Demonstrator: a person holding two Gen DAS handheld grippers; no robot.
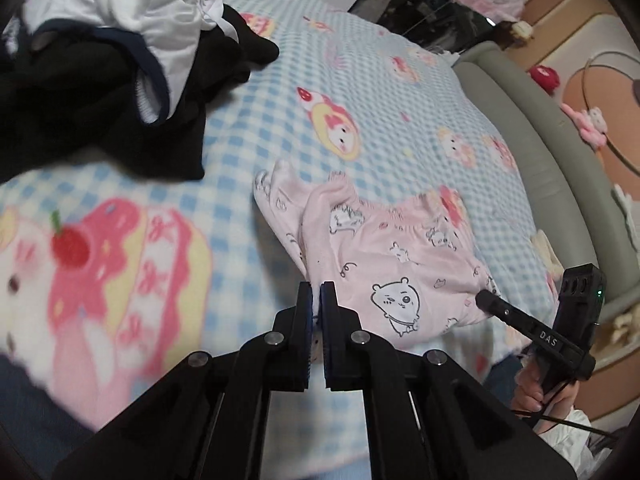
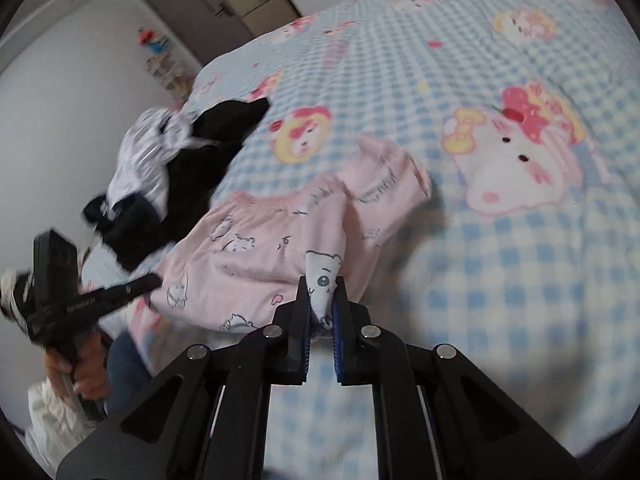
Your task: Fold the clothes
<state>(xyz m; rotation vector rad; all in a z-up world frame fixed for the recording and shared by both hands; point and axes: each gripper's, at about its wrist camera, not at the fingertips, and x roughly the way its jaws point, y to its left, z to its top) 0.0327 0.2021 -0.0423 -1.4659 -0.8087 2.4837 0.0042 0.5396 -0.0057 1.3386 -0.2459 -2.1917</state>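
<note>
On a bed with a blue checked cartoon blanket, my left claw and right claw each pinch an edge of the pink printed garment, apparently holding it spread for a fold, beside a dark-and-white clothes heap.

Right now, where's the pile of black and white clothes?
The pile of black and white clothes lies on the checked blanket, upper left in the left wrist view, beyond the pink pyjama bottoms.

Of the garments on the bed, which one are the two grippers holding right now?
The pink cartoon-print garment: the left gripper and right gripper each pinch an edge. The black clothes and white garment lie piled apart, untouched.
</note>
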